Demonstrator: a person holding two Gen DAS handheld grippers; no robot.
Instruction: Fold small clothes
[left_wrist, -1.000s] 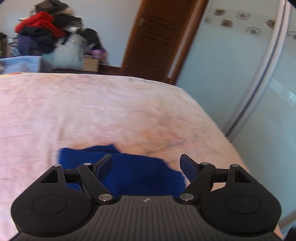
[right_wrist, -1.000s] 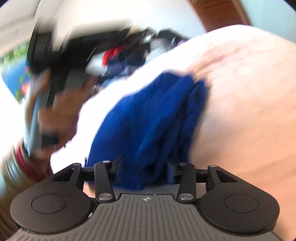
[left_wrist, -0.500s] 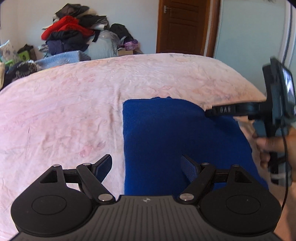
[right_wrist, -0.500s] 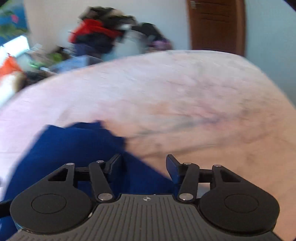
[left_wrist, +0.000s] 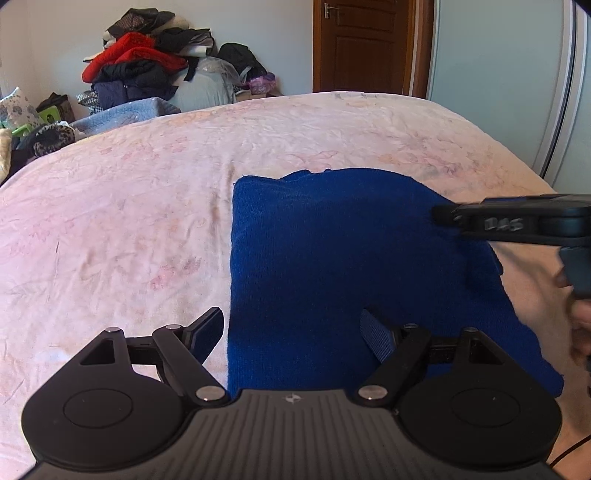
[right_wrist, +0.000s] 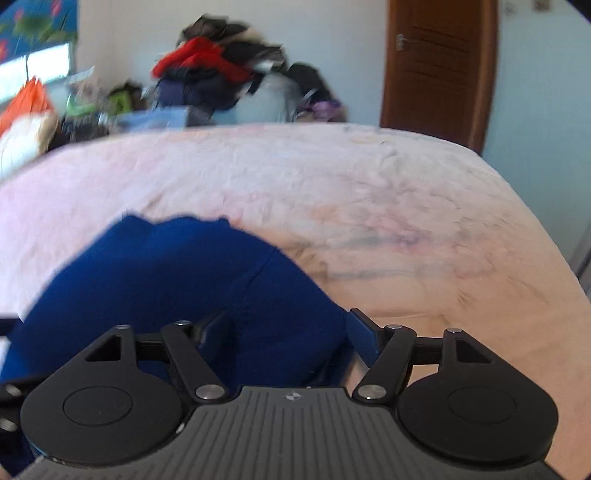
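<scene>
One bit of lettering shows up here: raised characters on the side of the right gripper (left_wrist: 443, 218), where it reaches in from the right edge of the left wrist view, and they look like "DAS", black on black and a little soft. Each gripper body also carries a small pale emblem at its centre, a symbol and not letters. Nothing else reads.

The right wrist view is blurry, so the pile of clothes (right_wrist: 221, 70) by the wall looks smeared. The left gripper (left_wrist: 291, 336) hides the near edge of the blue cloth (left_wrist: 332, 266). The picture's right edge cuts off the person's hand (left_wrist: 580, 325).
</scene>
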